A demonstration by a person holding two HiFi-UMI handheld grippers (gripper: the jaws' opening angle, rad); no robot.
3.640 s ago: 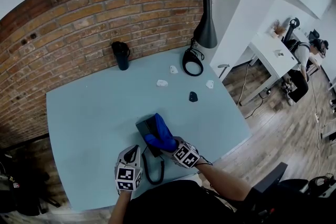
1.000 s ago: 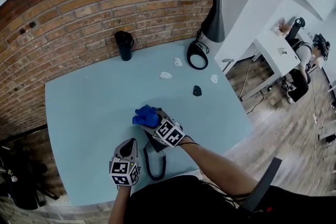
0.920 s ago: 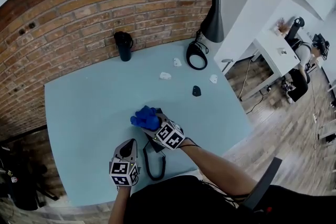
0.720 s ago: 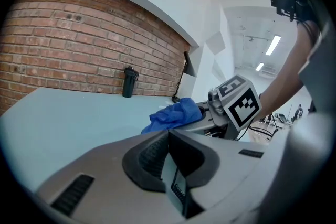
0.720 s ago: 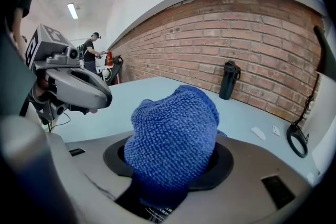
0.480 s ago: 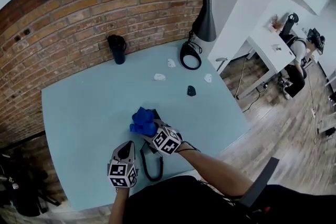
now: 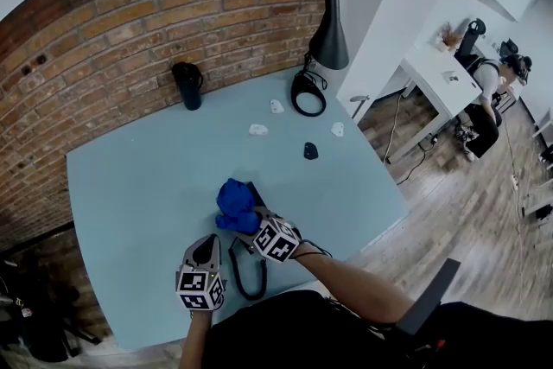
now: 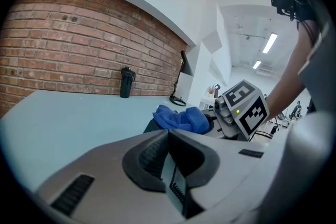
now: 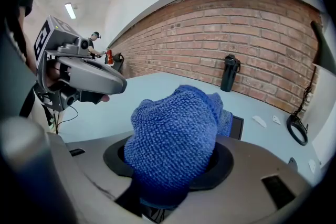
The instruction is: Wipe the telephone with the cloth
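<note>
Head view: right gripper (image 7: 251, 225) pinches blue cloth (image 7: 233, 202) on the telephone (image 7: 257, 188); at 7 o'clock, left gripper (image 7: 206, 250) has its jaws pressed together.

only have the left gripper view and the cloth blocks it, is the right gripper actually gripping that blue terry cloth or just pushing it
Observer: Gripping. In the right gripper view the blue terry cloth is bunched between the jaws of the right gripper, which are shut on it.
Operator: ok and where's the phone, can't make it out from here
Observer: The head view shows the flat black telephone lying on the pale blue table, partly covered by the cloth, with its black cord looping toward the person.
</note>
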